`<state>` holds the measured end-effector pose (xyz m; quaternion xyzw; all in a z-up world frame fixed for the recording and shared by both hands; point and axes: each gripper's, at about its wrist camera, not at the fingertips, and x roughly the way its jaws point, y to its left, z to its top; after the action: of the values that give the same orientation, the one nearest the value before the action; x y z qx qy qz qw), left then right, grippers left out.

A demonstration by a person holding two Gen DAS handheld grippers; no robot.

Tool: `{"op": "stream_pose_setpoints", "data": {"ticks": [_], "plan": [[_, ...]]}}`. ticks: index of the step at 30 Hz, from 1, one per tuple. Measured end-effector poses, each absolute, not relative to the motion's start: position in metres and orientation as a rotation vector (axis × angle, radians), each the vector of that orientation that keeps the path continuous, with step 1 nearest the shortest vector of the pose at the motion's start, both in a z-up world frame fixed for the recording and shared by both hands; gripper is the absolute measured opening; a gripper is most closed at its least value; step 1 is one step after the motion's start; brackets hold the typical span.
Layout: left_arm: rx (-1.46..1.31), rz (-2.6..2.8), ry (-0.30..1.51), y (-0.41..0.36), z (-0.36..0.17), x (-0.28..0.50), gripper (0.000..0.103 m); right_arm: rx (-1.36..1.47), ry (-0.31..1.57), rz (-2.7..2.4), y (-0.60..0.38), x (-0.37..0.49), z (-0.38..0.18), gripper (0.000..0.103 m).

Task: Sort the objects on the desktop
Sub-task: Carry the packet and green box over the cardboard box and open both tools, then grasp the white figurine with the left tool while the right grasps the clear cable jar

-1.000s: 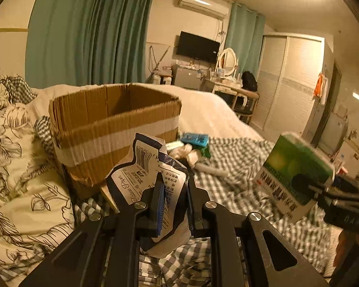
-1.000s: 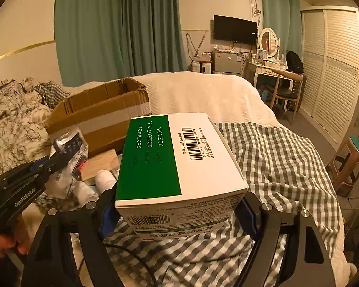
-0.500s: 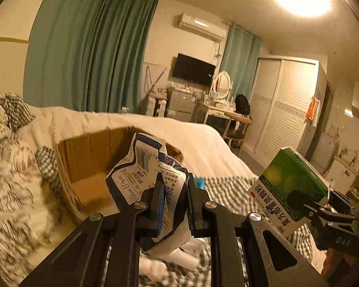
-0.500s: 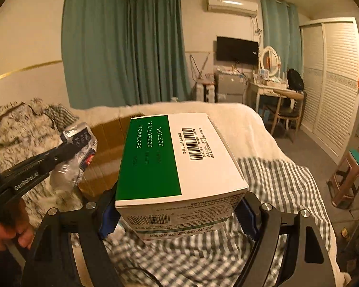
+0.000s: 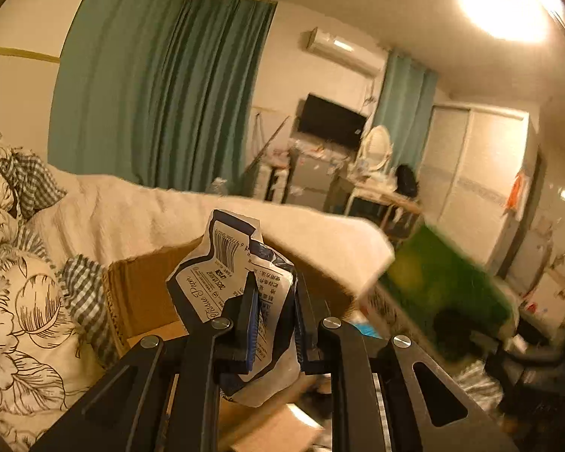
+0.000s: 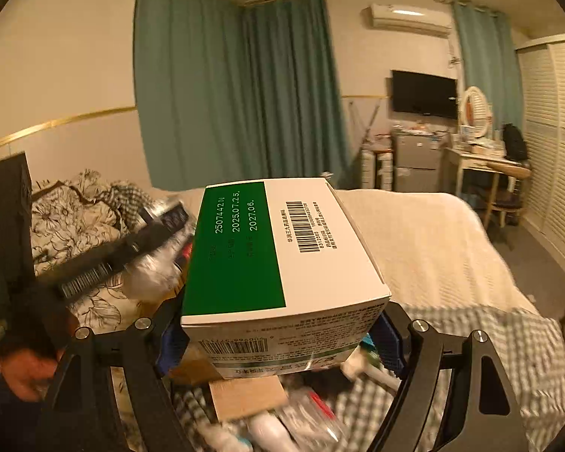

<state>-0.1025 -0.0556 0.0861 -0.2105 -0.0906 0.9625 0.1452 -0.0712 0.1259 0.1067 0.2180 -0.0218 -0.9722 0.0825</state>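
Observation:
My left gripper (image 5: 275, 301) is shut on a crumpled white and blue tissue pack (image 5: 229, 267), held up over the open cardboard box (image 5: 147, 301) on the bed. My right gripper (image 6: 278, 335) is shut on a green and white carton (image 6: 282, 256) with a barcode on top, its blue pads pressing both sides. In the left wrist view the green carton (image 5: 444, 286) shows blurred at the right. In the right wrist view the left gripper (image 6: 158, 222) with its pack sits at the left, with a hand (image 6: 26, 373) on its handle.
Several small items, a tube (image 6: 271, 433) and a flat cardboard piece (image 6: 245, 395), lie on the checked sheet (image 6: 471, 358) below the carton. A floral duvet (image 5: 26, 320) lies left of the box. A cream blanket (image 6: 425, 233) covers the bed behind. Desk, television and wardrobe stand at the far wall.
Both grippers have risen and moved toward the cardboard box, each keeping its grip. The box now lies low under the tissue pack, and the carton has closed in on the left gripper.

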Motion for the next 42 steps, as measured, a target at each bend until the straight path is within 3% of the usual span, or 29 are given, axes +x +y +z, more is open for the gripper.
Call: {"op": "stream_pose_setpoints", "data": {"ticks": [10,12,14,16,22,28,36,42], "plan": [[-0.721,2.806,-0.262,-0.071,0.025,-0.149,0.016,0.712,-0.147,-2.819,0.104,-0.176,0.049,0.081],[-0.727,2.822,-0.267,-0.072,0.025,-0.148,0.027,0.699,-0.186,-2.827,0.109,-0.180,0.046,0.083],[-0.720,2.842,-0.286,-0.073,0.030,-0.144,0.065,0.693,-0.254,-2.834,0.116,-0.179,0.051,0.098],[-0.658,2.862,-0.323,-0.076,0.039,-0.133,0.083,0.683,-0.278,-2.843,0.123,-0.170,0.059,0.100],[-0.596,2.846,-0.320,-0.073,0.075,-0.091,0.084,0.663,-0.114,-2.918,0.138,-0.100,0.098,0.100],[-0.714,2.825,-0.219,-0.056,0.082,-0.042,0.084,0.688,-0.043,-2.981,0.169,-0.014,0.133,0.100],[-0.929,2.756,-0.104,-0.018,0.033,-0.005,0.084,0.732,-0.080,-3.050,0.195,0.058,0.131,0.100],[-1.055,2.658,-0.199,-0.005,-0.019,0.006,0.084,0.824,-0.142,-3.041,0.206,0.073,0.081,0.100]]}}
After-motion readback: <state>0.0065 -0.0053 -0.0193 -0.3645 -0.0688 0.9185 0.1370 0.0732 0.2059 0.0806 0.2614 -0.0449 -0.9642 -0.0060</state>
